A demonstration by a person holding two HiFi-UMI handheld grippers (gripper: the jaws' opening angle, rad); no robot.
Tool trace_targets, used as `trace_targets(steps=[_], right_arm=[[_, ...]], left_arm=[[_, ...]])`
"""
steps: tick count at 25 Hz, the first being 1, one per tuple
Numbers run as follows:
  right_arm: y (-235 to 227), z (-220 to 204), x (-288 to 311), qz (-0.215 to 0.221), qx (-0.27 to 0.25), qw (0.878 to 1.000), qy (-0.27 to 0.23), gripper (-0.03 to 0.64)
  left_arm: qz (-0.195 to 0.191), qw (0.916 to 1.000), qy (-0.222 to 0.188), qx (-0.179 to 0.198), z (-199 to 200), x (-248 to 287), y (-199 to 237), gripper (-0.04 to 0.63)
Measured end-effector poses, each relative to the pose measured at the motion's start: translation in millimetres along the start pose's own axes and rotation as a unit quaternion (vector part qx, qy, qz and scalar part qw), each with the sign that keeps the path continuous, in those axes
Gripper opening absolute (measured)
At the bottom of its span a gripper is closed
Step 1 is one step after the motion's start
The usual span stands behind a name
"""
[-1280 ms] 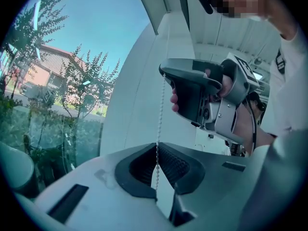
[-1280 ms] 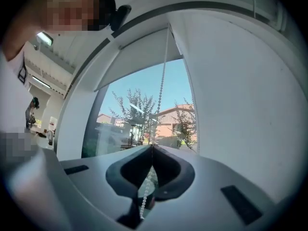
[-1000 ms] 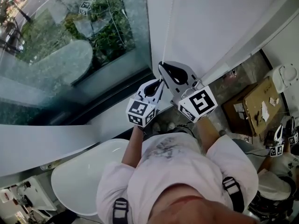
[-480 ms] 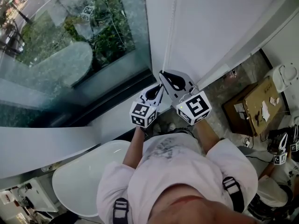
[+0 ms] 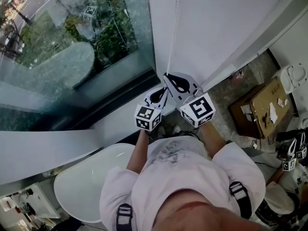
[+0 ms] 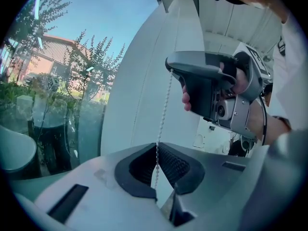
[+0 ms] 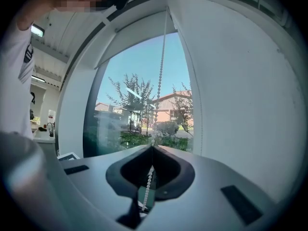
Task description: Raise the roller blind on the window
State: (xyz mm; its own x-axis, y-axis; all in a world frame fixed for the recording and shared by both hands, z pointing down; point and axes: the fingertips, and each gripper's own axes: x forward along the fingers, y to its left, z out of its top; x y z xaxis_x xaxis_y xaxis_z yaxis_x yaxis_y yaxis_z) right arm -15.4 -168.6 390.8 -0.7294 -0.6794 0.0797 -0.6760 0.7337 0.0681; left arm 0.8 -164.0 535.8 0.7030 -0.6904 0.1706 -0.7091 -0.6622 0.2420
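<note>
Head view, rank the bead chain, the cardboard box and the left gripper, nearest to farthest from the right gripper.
1. bead chain, pinched in the fingers of the right gripper.
2. left gripper, close at its left.
3. cardboard box, down on the floor, right.

We lose the roller blind [image 5: 226, 23] at the head view's top edge, so its upper end is out of sight. The bead chain [image 5: 174, 32] is a hair-thin line there, its beads too small to tell, and at the right gripper [image 5: 168, 76] it disappears behind both grippers. The tips of the left gripper [image 5: 161, 91] seem partly masked by the right one. On the cardboard box [image 5: 262, 112] the papers [image 5: 272, 113] are too small to read. In the left gripper view the chain's lower run drops behind the jaws.
</note>
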Motion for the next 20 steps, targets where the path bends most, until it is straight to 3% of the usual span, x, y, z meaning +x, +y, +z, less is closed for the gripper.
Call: trace_targets(steps=[16, 20], right_arm=[[0, 14, -13, -0.04, -0.077, 0.996, -0.021, 0.068], [-4, 4, -18, -0.046, -0.069, 0.997, -0.004, 0.153]], left_arm=[[0.004, 0.9989, -0.046, 0.011, 22, -19, -5, 0.02], [0.011, 0.9975, -0.069, 0.015, 38, -27, -4, 0.052]])
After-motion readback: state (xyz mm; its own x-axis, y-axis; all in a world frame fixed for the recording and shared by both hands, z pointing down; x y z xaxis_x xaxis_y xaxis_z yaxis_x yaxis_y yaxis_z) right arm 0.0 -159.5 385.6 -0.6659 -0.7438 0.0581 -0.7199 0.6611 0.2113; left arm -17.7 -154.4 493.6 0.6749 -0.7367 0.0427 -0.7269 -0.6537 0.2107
